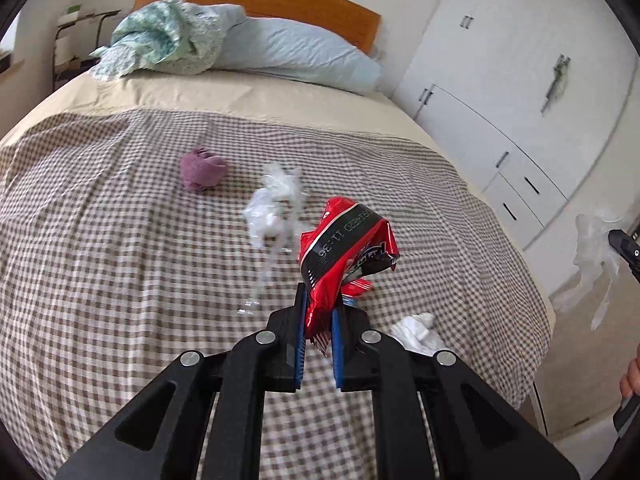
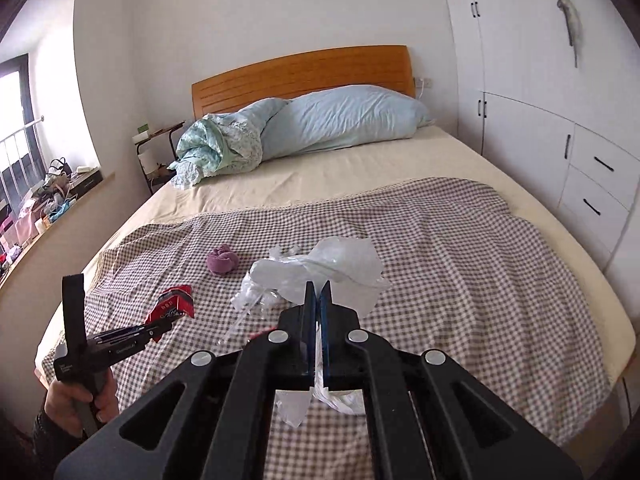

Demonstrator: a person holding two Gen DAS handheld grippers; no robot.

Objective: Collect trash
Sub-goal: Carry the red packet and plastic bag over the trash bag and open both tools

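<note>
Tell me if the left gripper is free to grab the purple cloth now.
Probably not: the left gripper is shut on the red wrapper. The purple cloth lies uncovered on the bed, so only the full fingers block it.

The crumpled red foil snack wrapper (image 1: 344, 248) hides its lower end between blue pads (image 1: 301, 344). The clear plastic bag (image 1: 592, 256) beside the frame's right edge is motion-blurred.

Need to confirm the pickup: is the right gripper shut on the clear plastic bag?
Shut on it: right gripper jaws pinch the clear plastic bag, lifted off the bed.
</note>
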